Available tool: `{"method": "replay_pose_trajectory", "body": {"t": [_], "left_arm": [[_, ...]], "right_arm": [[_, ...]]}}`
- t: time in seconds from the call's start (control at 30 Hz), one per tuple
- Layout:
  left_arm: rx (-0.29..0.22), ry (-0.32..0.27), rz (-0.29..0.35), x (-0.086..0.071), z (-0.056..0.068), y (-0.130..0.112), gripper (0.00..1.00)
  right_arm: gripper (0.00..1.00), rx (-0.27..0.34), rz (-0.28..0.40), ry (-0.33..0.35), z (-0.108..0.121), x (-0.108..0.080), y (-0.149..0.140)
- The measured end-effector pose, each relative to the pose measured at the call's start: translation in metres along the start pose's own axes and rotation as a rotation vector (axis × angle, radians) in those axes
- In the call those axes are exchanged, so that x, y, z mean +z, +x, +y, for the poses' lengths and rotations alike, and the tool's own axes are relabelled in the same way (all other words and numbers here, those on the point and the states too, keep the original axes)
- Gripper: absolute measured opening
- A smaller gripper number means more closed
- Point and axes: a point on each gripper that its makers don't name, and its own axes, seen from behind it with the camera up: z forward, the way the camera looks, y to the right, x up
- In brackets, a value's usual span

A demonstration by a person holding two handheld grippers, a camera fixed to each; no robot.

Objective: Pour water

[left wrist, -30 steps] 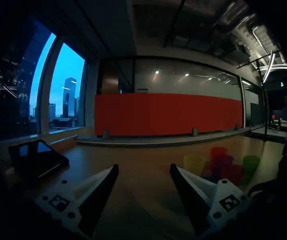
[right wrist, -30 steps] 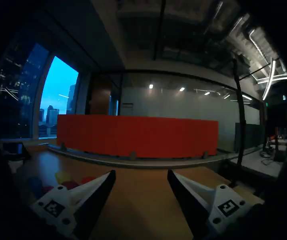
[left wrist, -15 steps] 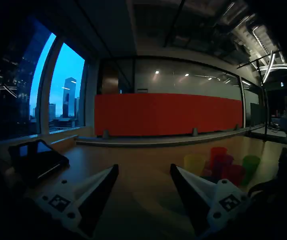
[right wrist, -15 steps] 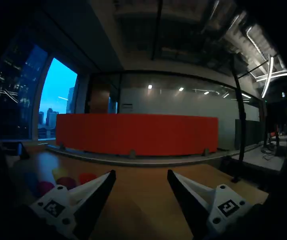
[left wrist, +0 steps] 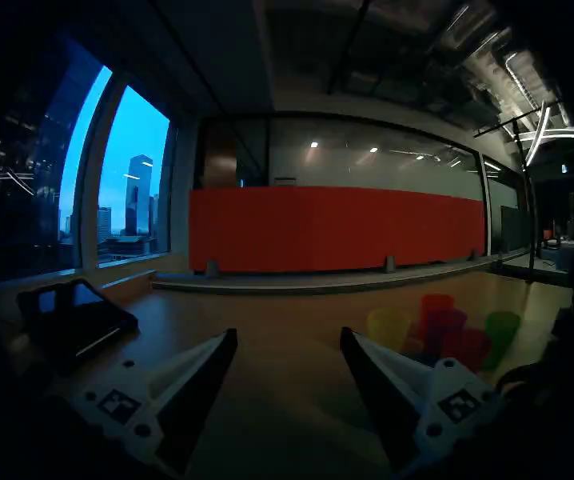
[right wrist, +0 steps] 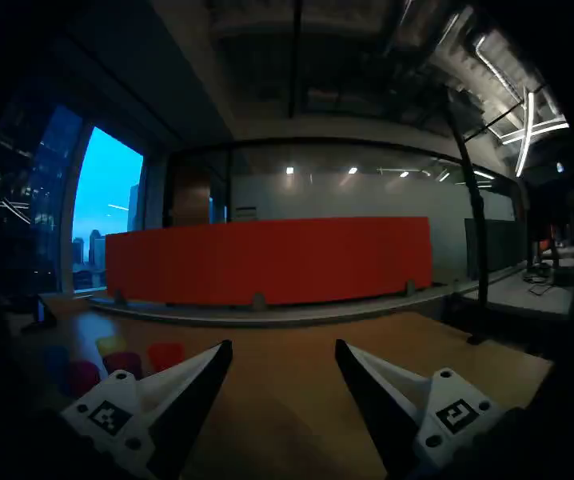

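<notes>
Left gripper (left wrist: 287,331) and right gripper (right wrist: 282,345) are both spread, empty. Cluster of coloured, apparently plastic cups (left wrist: 439,330) stands toward the right edge of the wooden tabletop (left wrist: 287,320).

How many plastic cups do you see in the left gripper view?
5, clustered on the table at right: yellow cup, red cup behind, purple cup, pink-red cup nearest, green cup rightmost. More may hide behind the finger.

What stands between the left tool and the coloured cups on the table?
Nothing visible does. In the left gripper view, the open left tool faces bare table, and the coloured cups stand ahead to its right. The dark device lies off to the left, clear of that path.
</notes>
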Motion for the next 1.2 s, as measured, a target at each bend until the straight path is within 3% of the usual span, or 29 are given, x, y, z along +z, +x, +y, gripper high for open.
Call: {"method": "replay_pose_trajectory", "body": {"t": [0.77,1.2], "left_arm": [[0.000,0.000,0.000,0.000,0.001,0.000,0.95],[0.000,0.000,0.000,0.000,0.001,0.000,0.95]], "right_arm": [[0.99,-0.017,-0.053,-0.014,0.004,0.009,-0.030],[0.99,-0.046,-0.059,-0.020,0.001,0.010,-0.032]]}}
